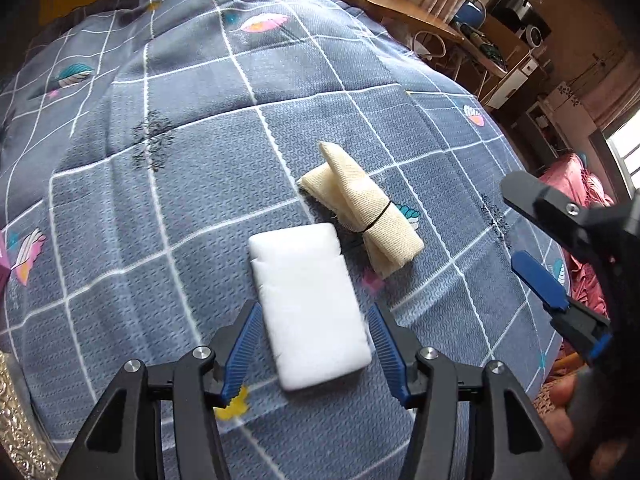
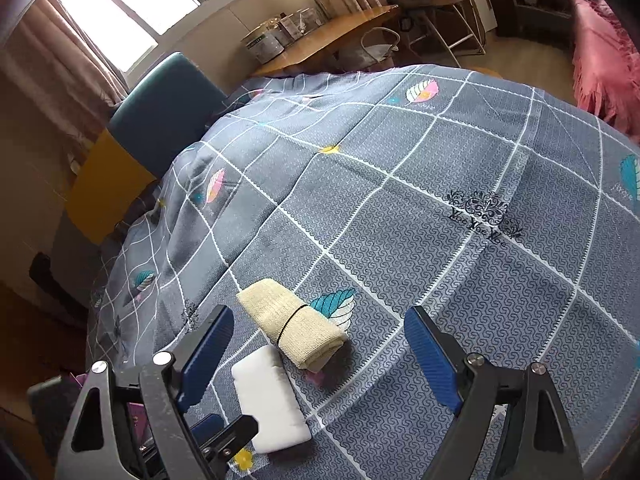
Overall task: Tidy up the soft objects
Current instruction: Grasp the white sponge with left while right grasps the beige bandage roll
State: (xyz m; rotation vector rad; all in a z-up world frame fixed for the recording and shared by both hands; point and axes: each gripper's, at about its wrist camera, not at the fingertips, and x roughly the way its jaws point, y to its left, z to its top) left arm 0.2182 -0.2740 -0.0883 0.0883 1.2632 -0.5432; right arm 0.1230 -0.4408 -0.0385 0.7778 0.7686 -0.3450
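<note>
Left hand-held gripper (image 1: 312, 344), blue pads apart, straddles the white rectangular foam pad (image 1: 310, 304) lower-centre on the bed (image 1: 160, 200); next: close; right hand-held gripper (image 2: 320, 356) also apart, empty.

Daylit window (image 2: 120, 12), wooden desk (image 2: 332, 36)

Bare bedspread (image 2: 460, 184) is lying open all round — only the white pad (image 1: 310, 304) and the banded cloth roll (image 1: 360, 208), touching, are blocking the middle.
</note>
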